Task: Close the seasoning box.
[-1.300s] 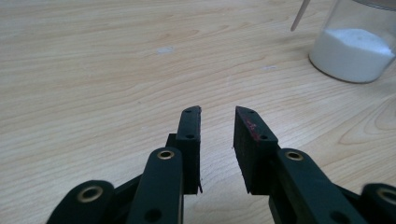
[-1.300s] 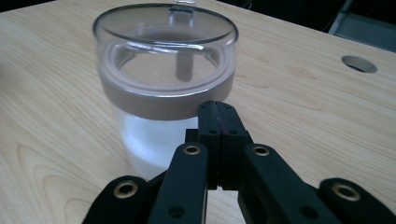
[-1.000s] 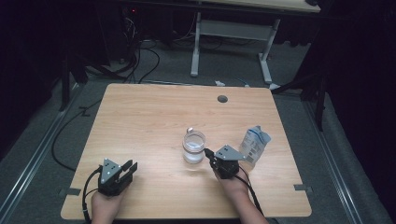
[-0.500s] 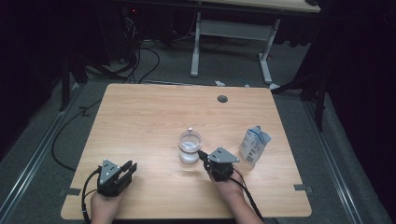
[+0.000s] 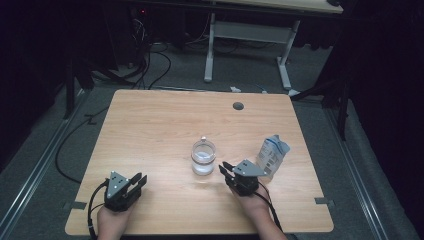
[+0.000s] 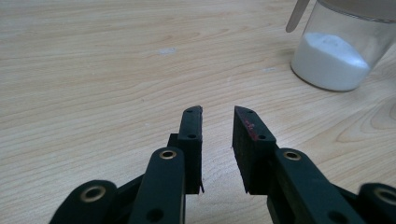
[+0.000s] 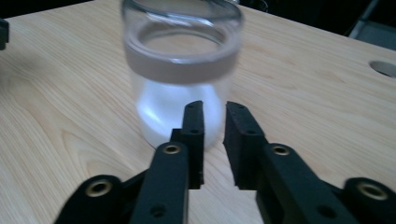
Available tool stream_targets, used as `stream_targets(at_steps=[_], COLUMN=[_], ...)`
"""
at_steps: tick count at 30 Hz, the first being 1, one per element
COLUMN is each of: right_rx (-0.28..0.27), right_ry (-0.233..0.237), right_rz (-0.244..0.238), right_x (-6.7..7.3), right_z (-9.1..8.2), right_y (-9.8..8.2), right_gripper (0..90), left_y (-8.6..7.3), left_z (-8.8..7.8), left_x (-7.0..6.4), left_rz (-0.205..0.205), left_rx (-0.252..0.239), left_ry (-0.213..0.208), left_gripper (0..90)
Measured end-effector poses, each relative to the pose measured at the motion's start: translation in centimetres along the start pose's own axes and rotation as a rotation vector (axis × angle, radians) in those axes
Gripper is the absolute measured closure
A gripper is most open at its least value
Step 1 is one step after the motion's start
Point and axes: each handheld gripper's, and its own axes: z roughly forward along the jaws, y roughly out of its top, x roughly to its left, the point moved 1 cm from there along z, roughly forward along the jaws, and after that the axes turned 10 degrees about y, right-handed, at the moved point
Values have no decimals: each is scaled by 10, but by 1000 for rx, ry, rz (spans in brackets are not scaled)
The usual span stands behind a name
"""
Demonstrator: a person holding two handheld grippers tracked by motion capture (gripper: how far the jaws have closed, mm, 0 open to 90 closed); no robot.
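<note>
Because the jar (image 5: 203, 157) is clear glass part-filled with white powder, expect it rigid, smooth, breakable; grasp low on the wall. It stands mid-table (image 5: 150, 130). Right gripper (image 5: 226, 170), just beside it, has jaws just opening, empty. Left gripper (image 5: 139, 181) has jaws apart, empty.

**Both grippers low, jaws parted**

Left gripper (image 5: 136, 181) rests near the table's front edge, jaws slightly apart, nothing between them. Right gripper (image 5: 223, 170) points up-left, its jaws just opening, a narrow empty gap showing.
</note>
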Motion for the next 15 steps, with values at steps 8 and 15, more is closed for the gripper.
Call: stream_targets(at_steps=[8, 15], right_rx=[-12, -35], right_ry=[-78, -191], right_rz=[93, 152], right_x=[-34, -48], right_z=[-63, -126], right_y=[-35, -63], right_gripper=[655, 631], left_y=[-1, -3], left_z=[-1, -7], left_x=[6, 14], left_rz=[-1, -11], left_rx=[-2, -15], left_ry=[4, 5], left_gripper=[693, 625])
